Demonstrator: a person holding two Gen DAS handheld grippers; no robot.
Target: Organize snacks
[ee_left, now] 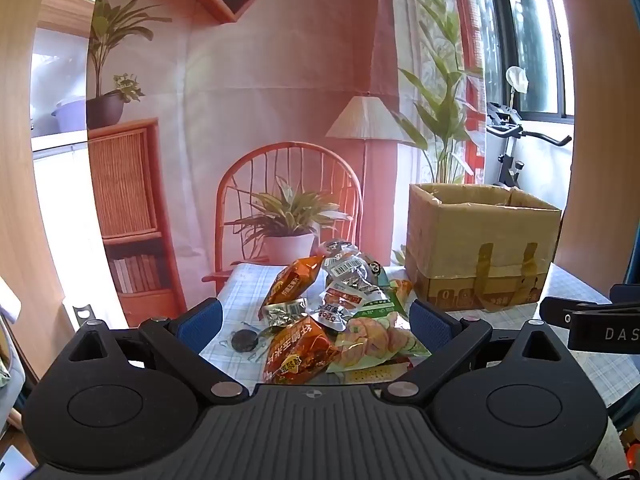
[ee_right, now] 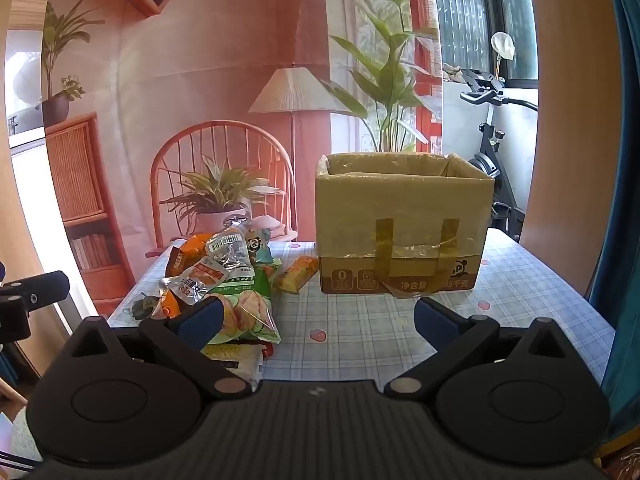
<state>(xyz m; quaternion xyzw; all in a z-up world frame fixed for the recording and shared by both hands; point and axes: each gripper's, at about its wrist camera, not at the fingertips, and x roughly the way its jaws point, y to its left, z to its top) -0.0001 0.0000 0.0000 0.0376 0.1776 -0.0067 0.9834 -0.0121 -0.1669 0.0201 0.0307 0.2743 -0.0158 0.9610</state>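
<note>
Snack pile dead ahead at twelve o'clock of left gripper — nearer than right gripper, pile at ten o'clock; both jaws wide, empty — nearest orange packet lengthwise toward twelve

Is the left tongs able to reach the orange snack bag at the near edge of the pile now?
Probably yes. The left tongs stand wide open and empty, and the orange snack bag lies just ahead between the fingers, on top of the pile with nothing covering it.
</note>
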